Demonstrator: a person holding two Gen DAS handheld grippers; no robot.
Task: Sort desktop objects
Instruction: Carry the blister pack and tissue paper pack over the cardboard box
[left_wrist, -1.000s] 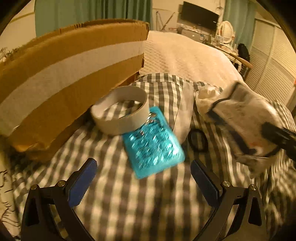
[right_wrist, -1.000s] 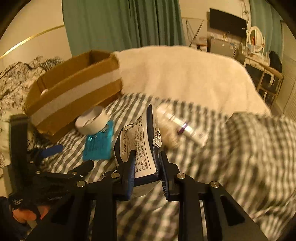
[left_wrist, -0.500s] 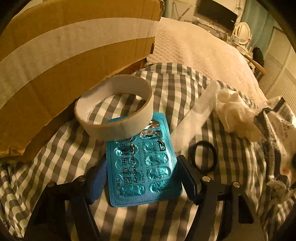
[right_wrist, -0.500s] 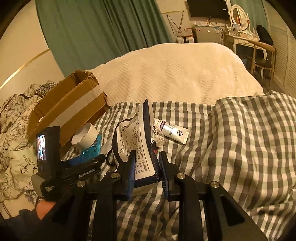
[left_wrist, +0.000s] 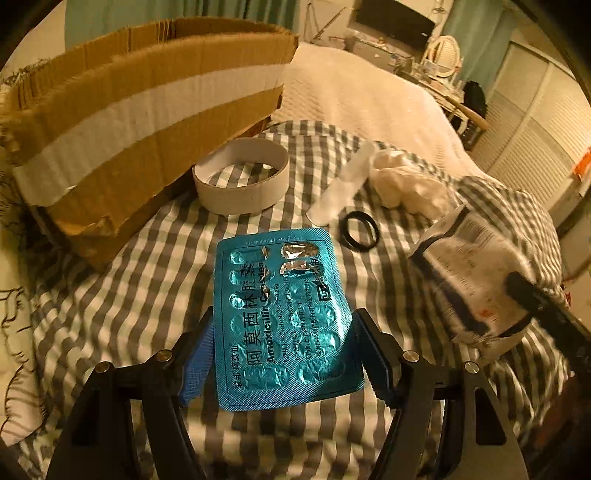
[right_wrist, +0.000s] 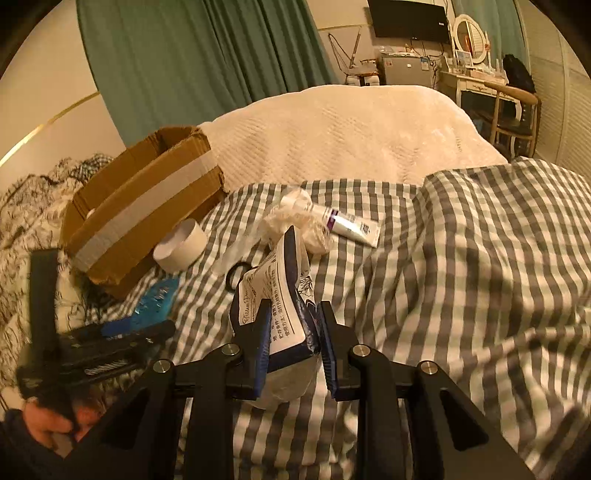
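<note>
The checked bedspread (left_wrist: 155, 295) carried everything, with the taped cardboard box (left_wrist: 140, 122) at its far left edge. Your right gripper (right_wrist: 293, 339) pinched a navy-and-white tissue pack (right_wrist: 275, 295), its printed text too blurred to read. Your left gripper (left_wrist: 284, 354) stood partly spread, both pads gripping a teal blister pack (left_wrist: 280, 325) reading "Amoxicillin Capsules", near the tape roll (left_wrist: 242, 184).
</note>
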